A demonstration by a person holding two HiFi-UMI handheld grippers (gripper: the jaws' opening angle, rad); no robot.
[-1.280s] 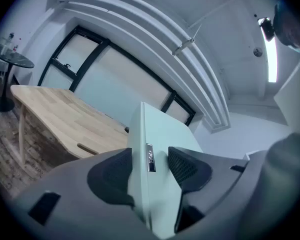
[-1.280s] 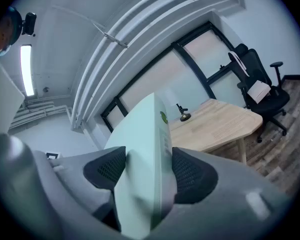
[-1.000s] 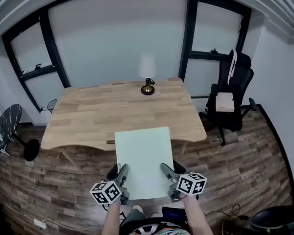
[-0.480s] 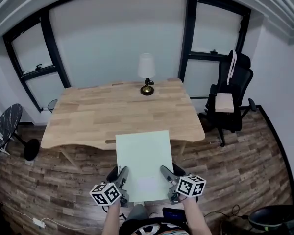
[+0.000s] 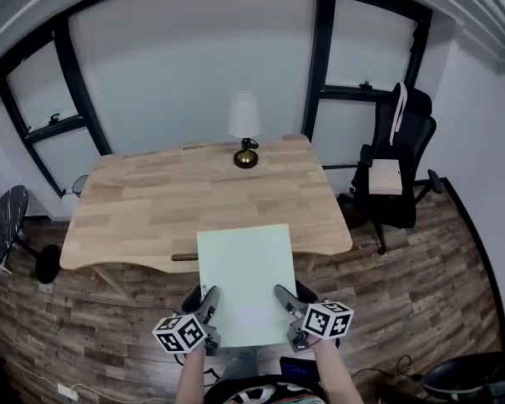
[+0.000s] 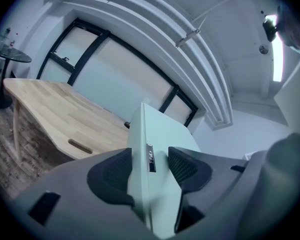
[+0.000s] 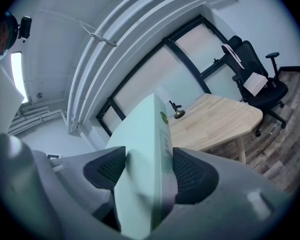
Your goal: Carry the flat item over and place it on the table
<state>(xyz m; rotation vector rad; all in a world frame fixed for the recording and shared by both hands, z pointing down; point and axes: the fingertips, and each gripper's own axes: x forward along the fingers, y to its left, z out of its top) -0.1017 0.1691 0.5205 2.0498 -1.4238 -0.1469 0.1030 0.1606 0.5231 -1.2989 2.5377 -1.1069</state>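
Left hand-held gripper (image 5: 208, 298) and right hand-held gripper (image 5: 284, 297) each have their jaws closed on a side edge of the board (image 5: 244, 276), near its close end; each gripper view shows both padded jaws pressed against the pale green slab. The board is carried in the air in front of the person, roughly level, and in the head view its far edge overlaps the near edge of the bench (image 5: 143, 209). The step in hand looks like the carry-in. It would go best with both grips kept even so the board does not twist, the far edge lifted clear of the bench lip, then lowered flat onto bare wood. A lamp (image 5: 244, 129) stands at the back edge, well apart from the landing area. An office chair (image 5: 400, 171) with a box (image 5: 385, 176) on its seat stands right of the bench, a small round table (image 5: 2, 224) to the left; neither blocks the way.
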